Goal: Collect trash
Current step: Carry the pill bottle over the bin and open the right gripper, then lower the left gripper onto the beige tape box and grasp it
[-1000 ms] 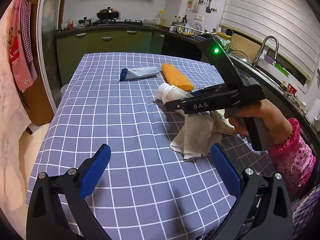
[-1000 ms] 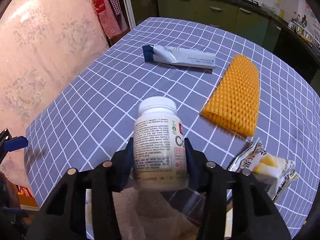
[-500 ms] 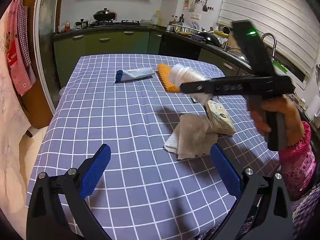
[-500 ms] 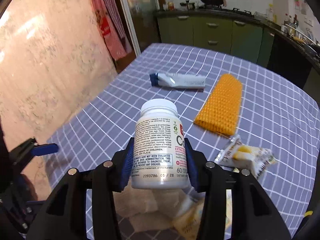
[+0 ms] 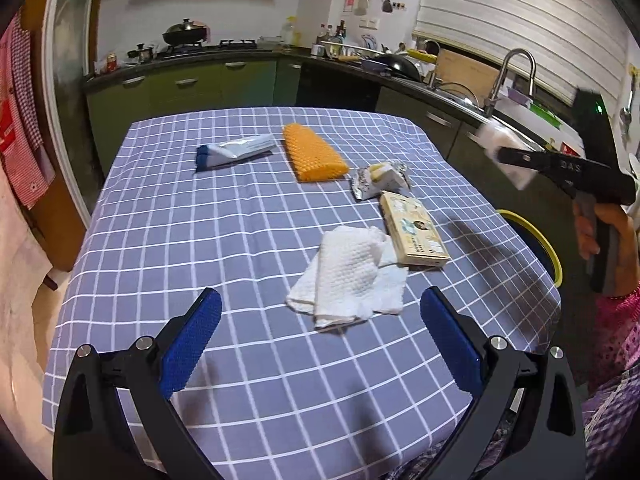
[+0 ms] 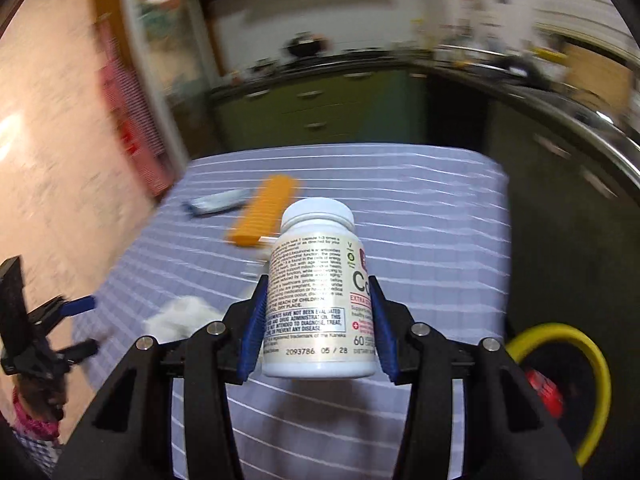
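Right gripper fingers clamped on a white plastic pill bottle with printed label, held upright in the air past the right edge of the surface with the purple checked tablecloth, above a yellow-rimmed bin; right wrist view motion-blurred. Left gripper fingers spread wide, holding nothing, low over the near edge of the surface. On the cloth: crumpled white paper towel touching a flat beige carton, torn foil wrapper just beyond, orange foam mesh sleeve, and a blue-and-silver tube beside it.
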Action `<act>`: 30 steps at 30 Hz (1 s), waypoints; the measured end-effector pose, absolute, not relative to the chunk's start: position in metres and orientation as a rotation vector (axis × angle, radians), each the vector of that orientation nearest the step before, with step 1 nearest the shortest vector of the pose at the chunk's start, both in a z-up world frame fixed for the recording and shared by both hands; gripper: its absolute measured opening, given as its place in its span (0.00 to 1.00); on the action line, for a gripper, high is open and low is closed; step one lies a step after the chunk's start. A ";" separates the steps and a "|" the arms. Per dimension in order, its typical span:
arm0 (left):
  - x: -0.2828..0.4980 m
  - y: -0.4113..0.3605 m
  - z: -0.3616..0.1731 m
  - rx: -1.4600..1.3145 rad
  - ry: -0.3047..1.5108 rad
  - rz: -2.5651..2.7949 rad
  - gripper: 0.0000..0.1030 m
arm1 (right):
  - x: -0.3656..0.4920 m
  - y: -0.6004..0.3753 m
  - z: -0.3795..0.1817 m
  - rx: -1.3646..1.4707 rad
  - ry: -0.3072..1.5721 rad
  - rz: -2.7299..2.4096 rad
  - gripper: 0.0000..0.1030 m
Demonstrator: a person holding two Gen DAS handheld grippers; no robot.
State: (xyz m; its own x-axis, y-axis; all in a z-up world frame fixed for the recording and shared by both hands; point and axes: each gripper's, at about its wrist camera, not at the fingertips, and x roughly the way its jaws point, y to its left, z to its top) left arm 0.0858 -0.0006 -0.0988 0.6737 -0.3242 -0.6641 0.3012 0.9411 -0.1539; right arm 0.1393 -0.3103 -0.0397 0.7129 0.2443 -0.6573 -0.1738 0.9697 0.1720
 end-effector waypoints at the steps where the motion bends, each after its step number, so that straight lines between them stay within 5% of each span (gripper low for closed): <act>1: 0.087 -0.005 -0.099 -0.027 0.757 -0.361 0.95 | 0.136 -0.322 -0.042 0.114 0.744 0.203 0.44; 16: 0.096 -0.056 -0.096 0.061 0.781 -0.440 0.95 | 0.078 -0.477 -0.120 0.303 0.862 -0.213 0.44; 19: 0.095 -0.060 -0.095 0.071 0.782 -0.447 0.95 | 0.074 -0.492 -0.122 0.366 0.824 -0.255 0.61; 30: 0.098 -0.069 -0.094 0.087 0.793 -0.468 0.95 | 0.071 -0.467 -0.109 0.345 0.772 -0.187 0.62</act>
